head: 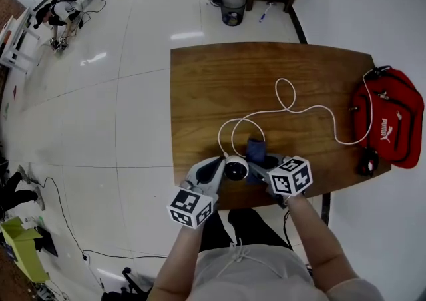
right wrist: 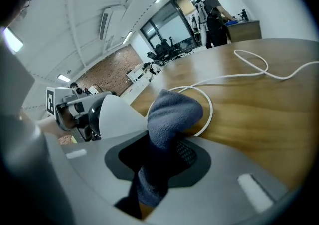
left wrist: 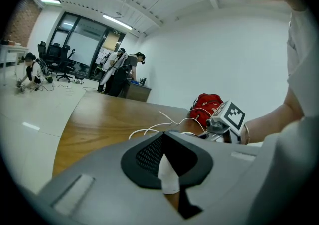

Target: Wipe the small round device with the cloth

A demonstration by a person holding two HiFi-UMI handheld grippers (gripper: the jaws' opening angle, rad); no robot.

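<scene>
white round device [head: 235,169], glossy black face, blue cloth [head: 255,150] beside it

The wooden table [head: 200,73] carries 1 white cable [head: 309,107] looping across its middle, 1 red bag [head: 393,123] at its right edge and 1 small dark object [head: 367,160] just beside that bag.

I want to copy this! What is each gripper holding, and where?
Left gripper: the small round device, by its white side. Right gripper: the cloth, a wad poking past the jaws.
</scene>
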